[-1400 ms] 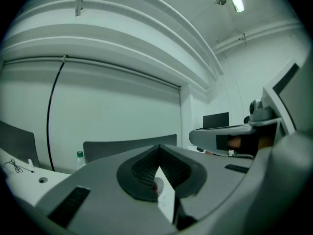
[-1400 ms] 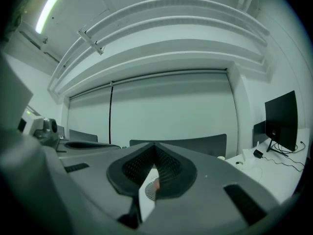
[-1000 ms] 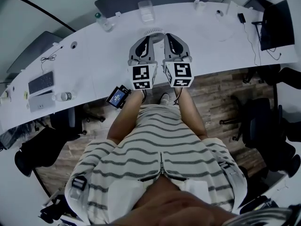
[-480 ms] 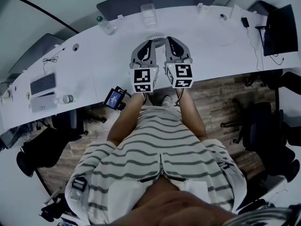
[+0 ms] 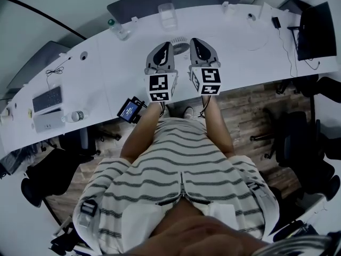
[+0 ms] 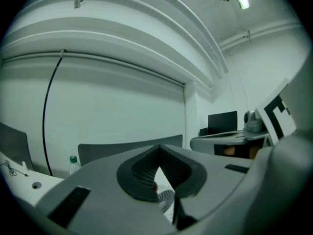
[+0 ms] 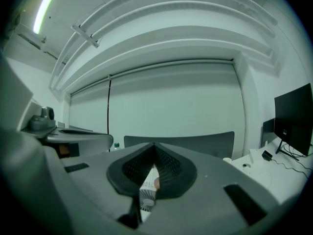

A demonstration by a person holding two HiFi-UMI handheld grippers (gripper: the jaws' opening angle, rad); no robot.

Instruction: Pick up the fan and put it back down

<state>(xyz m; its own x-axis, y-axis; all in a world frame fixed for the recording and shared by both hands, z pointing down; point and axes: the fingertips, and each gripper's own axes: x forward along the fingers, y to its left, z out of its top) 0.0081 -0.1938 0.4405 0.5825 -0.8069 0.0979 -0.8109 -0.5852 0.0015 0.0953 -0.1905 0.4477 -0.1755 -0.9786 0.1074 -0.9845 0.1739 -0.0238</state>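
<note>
White curved desk point(image 5: 106, 73) spans the room w/ a green-capped bottle point(image 5: 118, 28), a clear cup point(image 5: 168, 16) near the back edge & a dark monitor point(image 5: 313, 28) at far right. Fan point(image 5: 180, 46), small & white, stands on the desk betw. the front ends of both grippers, just beside each; can't tell if either touches it. L gripper point(image 5: 165, 45) & R gripper point(image 5: 194, 40) lie side by side, approx. level, each w/ jaws closed tip to tip on nothing, fan grille showing thru the gap below the tips in both gripper views.

Curved desk point(image 5: 106, 73) — keyboard point(image 5: 47, 98), bottle point(image 5: 119, 30), black monitor point(image 5: 314, 30)
</note>
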